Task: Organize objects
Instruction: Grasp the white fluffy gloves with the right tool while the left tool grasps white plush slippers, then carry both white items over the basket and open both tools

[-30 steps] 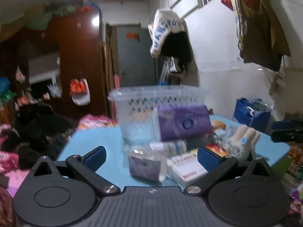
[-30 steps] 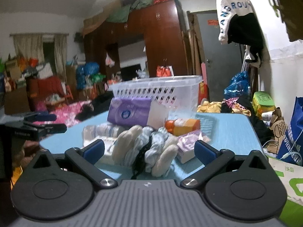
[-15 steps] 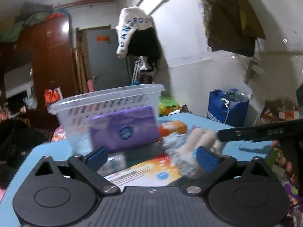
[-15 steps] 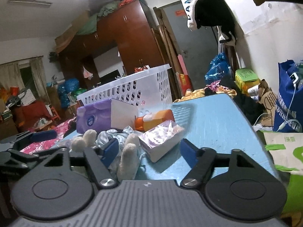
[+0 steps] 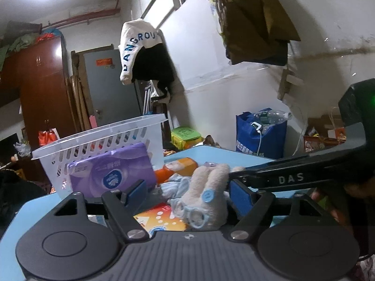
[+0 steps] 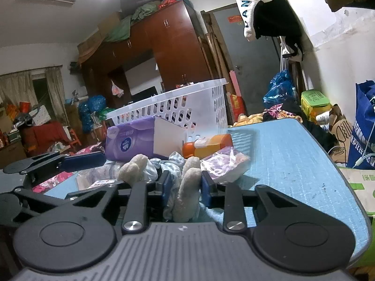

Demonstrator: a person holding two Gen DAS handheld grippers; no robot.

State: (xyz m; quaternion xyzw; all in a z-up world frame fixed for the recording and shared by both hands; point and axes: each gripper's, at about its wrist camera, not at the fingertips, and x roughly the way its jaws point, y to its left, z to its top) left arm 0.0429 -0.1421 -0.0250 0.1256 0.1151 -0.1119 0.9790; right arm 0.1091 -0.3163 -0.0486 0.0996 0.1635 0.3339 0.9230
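**Right tool pinching the plush toy on the table**

The plush toy, beige with pale blue cloth, lies on the blue table directly ahead of both tools. The right tool has its blue pads pressed against a beige limb of the toy, one on each side. The left tool is spread wide; the toy sits between its fingers, nearer the right pad, and contact cannot be told. The right tool reaches in from the right of the left tool, at the toy's far side.

Beyond the toy, ahead of the right tool, lie a clear wrapped packet, an orange bottle on its side, and a purple tissue pack to the left. A white slotted basket stands behind these. Beneath the left tool, beside the toy, lies an orange-and-white box. The left tool appears to the left of the right tool.
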